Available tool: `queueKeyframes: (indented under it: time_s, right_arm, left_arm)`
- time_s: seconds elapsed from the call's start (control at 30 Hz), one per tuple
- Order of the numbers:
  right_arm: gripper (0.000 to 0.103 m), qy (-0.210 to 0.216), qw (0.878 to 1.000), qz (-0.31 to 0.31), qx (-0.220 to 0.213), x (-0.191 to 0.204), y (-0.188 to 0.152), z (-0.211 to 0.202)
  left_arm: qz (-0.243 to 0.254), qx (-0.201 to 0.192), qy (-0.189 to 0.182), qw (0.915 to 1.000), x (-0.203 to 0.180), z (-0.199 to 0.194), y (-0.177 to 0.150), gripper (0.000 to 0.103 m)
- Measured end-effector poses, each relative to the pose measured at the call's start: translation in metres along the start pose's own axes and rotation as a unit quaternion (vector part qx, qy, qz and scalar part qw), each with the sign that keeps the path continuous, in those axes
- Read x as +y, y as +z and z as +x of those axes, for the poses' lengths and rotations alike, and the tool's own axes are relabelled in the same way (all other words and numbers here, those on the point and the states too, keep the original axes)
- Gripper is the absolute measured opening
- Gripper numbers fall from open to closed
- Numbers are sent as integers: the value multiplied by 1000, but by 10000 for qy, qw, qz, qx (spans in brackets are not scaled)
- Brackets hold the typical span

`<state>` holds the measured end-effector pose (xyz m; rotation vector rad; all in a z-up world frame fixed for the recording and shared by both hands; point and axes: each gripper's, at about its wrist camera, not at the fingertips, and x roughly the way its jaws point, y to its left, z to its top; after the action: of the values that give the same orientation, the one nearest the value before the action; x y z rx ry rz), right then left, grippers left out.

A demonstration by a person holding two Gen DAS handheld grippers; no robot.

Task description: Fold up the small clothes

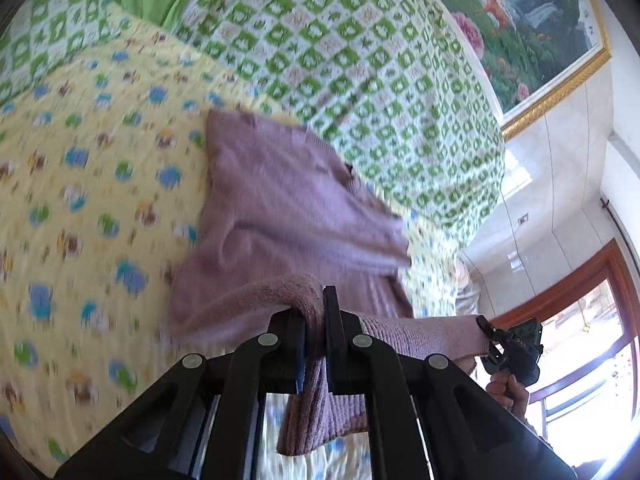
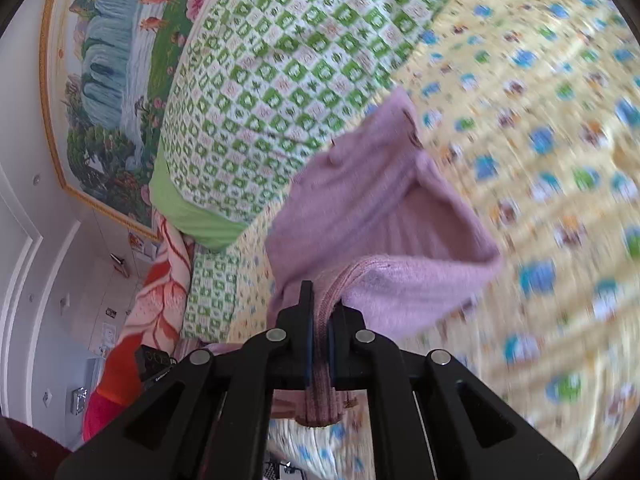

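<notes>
A small lilac knit sweater lies partly on the yellow patterned bedsheet, its near edge lifted. My left gripper is shut on the sweater's ribbed edge, which bunches between the fingers and hangs below. The right gripper also shows in the left wrist view at the right, held by a hand, gripping the same edge. In the right wrist view my right gripper is shut on the sweater, with a ribbed band pinched between the fingers. The sweater's body sags toward the sheet.
A green-and-white checked quilt is piled at the back of the bed, also in the right wrist view. A framed landscape picture hangs on the wall. An orange-pink blanket lies beside the quilt. A window is at the right.
</notes>
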<state>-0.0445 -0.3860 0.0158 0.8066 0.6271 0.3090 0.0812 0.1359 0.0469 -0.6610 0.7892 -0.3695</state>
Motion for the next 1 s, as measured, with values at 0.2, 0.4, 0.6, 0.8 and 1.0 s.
queueKeyframes:
  time_s: [0.2,0.4,0.6,0.8,1.0]
  right_arm:
    - [6,-161,9998,-63,-131,-2,68,52]
    - [6,-314,9994,-154,-10,-9,128,114]
    - [6,-374,9992,-129,41,-21,174,159]
    - [6,-614,9980,-35,142,-46,202,198]
    - [8,-968,9947,204,286,-76,212,231]
  left_arm:
    - [25,-122,247,9996,4,48,66,5]
    - [-177,-233,414,9987,14,100,121,5]
    - [-275,-289,575,9975,27,142,164,5]
    - [-432,-155,884,9950,55,192,184,5]
    - [-596,174,1198,9909,82,233,189,7]
